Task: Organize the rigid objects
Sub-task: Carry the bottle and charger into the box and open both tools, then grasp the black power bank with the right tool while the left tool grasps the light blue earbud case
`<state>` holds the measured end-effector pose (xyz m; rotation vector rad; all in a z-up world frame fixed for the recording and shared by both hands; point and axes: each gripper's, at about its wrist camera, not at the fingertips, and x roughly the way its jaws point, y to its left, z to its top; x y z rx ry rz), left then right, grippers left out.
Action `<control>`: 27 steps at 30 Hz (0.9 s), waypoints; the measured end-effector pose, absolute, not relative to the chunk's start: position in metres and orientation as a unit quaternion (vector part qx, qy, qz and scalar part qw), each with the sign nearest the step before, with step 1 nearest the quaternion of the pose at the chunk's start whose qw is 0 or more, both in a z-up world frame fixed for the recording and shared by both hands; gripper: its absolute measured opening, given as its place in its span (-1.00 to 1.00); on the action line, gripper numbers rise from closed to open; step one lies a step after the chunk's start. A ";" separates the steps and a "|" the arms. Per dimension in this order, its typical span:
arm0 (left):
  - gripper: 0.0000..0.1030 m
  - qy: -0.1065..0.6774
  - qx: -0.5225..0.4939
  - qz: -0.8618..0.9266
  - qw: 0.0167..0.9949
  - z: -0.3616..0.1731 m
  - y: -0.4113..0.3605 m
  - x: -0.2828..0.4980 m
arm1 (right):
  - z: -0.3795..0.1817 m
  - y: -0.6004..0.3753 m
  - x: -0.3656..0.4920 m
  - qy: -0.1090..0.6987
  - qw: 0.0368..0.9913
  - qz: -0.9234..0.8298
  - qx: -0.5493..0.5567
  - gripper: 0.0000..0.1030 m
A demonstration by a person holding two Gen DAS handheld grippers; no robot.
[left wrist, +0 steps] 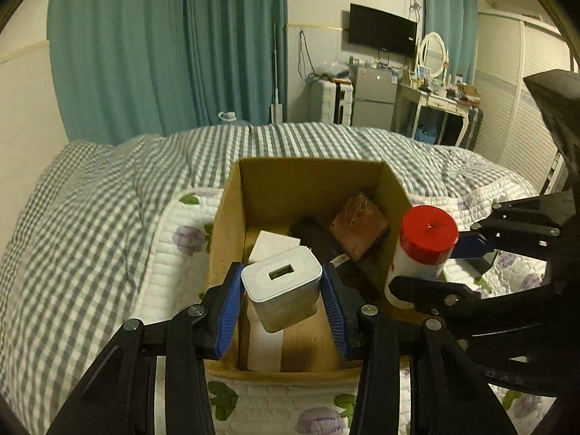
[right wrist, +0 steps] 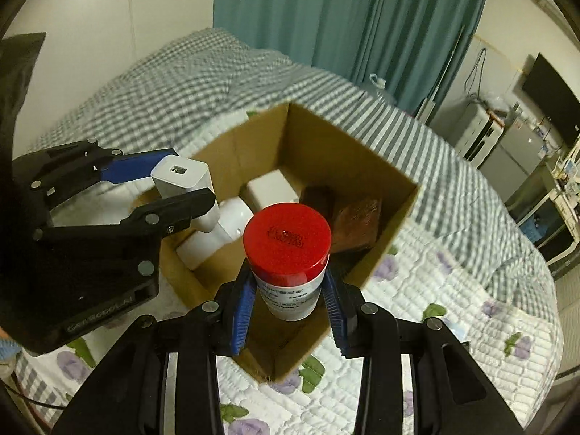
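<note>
While both loads hang above the cardboard box point(left wrist: 232, 217), the left gripper point(left wrist: 282, 290) clamping the white charger point(left wrist: 281, 286) and the right gripper point(right wrist: 290, 290) clamping the red-capped bottle point(right wrist: 288, 253) should lower gently, probably one by one.

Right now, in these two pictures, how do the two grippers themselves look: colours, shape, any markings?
Both are alike. The left gripper and the right gripper have matte black angular linkage arms joined by round silver rivets. Each finger carries a ribbed blue pad. The black bodies bear pale embossed lettering, too blurred to read. No cables show.
</note>
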<state>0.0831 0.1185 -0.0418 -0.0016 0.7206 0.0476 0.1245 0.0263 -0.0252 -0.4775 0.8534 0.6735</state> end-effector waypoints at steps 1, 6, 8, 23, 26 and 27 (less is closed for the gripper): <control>-0.16 0.356 0.002 0.021 0.934 -0.046 0.119 0.086 | -0.030 0.027 0.125 0.406 0.827 0.317 -0.225 -0.30; -0.16 0.363 0.008 0.018 0.932 -0.053 0.118 0.093 | -0.051 0.034 0.141 0.422 0.821 0.308 -0.231 -0.30; -0.16 0.369 0.009 0.019 0.929 -0.058 0.118 0.094 | -0.056 0.036 0.146 0.425 0.820 0.303 -0.234 -0.30; 0.15 0.369 0.000 0.065 0.927 -0.037 0.118 0.085 | -0.014 0.008 0.137 0.369 0.868 0.276 -0.184 0.39; 0.18 0.370 0.000 0.084 0.925 -0.026 0.113 0.081 | 0.012 -0.017 0.131 0.338 0.889 0.260 -0.166 0.58; 0.18 0.368 0.001 0.086 0.926 -0.022 0.110 0.080 | 0.020 -0.026 0.129 0.328 0.896 0.253 -0.159 0.63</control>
